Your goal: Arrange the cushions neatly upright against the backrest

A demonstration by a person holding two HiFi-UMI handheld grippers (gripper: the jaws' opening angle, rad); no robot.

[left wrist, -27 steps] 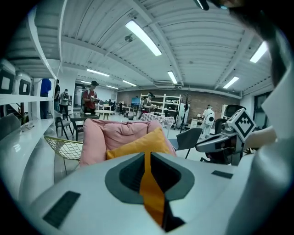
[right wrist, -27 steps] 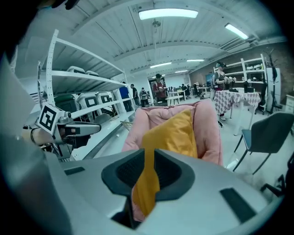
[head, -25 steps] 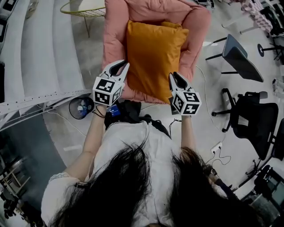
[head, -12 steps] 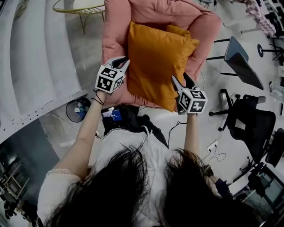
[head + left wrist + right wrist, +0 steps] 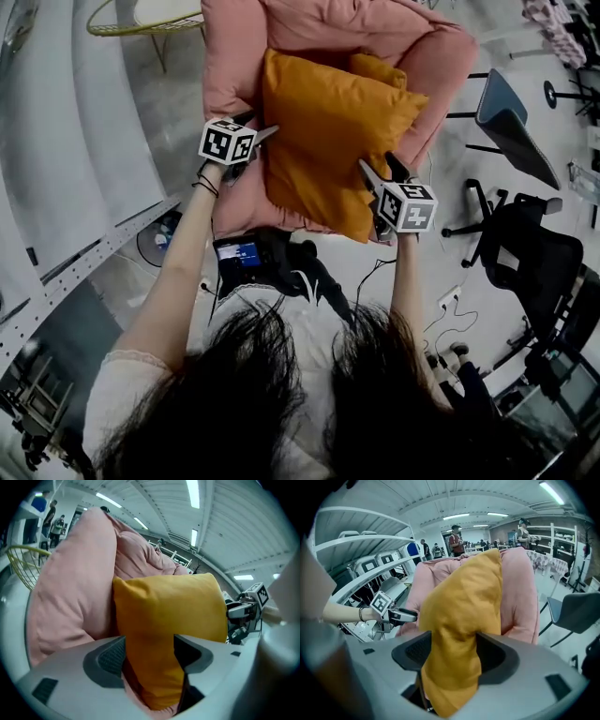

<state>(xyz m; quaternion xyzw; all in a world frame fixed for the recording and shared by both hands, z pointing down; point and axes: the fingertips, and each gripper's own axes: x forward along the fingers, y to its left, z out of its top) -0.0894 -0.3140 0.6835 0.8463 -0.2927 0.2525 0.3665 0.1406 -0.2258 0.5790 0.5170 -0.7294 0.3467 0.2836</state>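
Note:
A large orange cushion point(image 5: 328, 141) leans tilted in the pink armchair point(image 5: 234, 56), with a second orange cushion point(image 5: 380, 67) peeking out behind its top right. My left gripper point(image 5: 258, 141) is at the big cushion's left edge. Its jaws are opening, and the cushion's corner point(image 5: 164, 620) still sits loosely between them in the left gripper point(image 5: 150, 644) view. My right gripper point(image 5: 380, 173) is at the cushion's lower right corner. Its jaws are also opening, with the orange fabric point(image 5: 454, 620) hanging in the right gripper's point(image 5: 454, 644) wide gap.
A yellow wire table point(image 5: 141, 19) stands left of the armchair. A grey chair point(image 5: 516, 117) and black office chairs point(image 5: 534, 253) fill the right side. White shelving point(image 5: 56, 141) runs along the left. Cables lie on the floor point(image 5: 450, 319). People stand far back point(image 5: 454, 538).
Both grippers carried the cushion up and back toward the backrest, then their jaws went from shut on its edges to spread apart. The left gripper rose slightly.

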